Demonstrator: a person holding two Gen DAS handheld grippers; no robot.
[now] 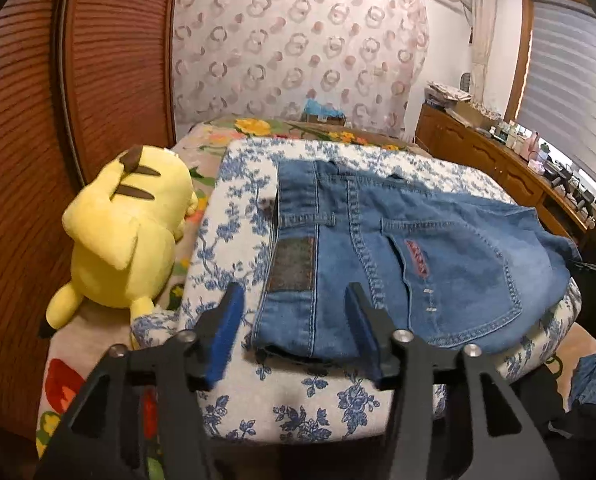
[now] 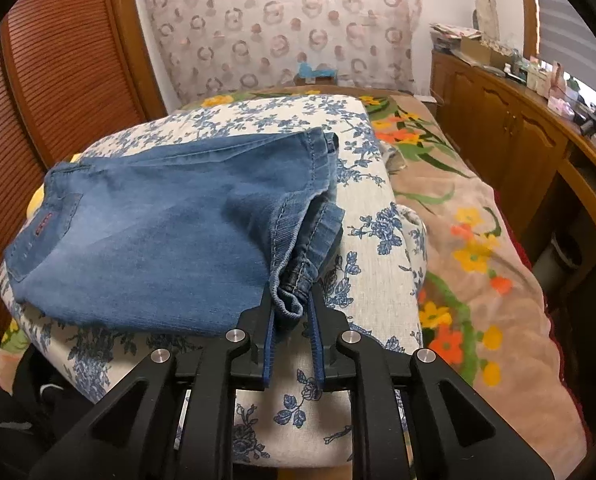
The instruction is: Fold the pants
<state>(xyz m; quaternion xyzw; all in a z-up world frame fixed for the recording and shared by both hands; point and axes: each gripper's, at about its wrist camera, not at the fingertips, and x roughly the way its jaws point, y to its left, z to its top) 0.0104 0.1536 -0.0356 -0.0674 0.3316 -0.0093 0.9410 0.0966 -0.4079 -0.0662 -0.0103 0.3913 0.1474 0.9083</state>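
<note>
Lying folded, jeans (image 2: 146,236) — hem pinched in right gripper (image 2: 292,304).

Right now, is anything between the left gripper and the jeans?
Nothing visible. The left gripper stands open right over the waistband corner of the jeans; the yellow plush toy sits off to the side on the bed.
</note>
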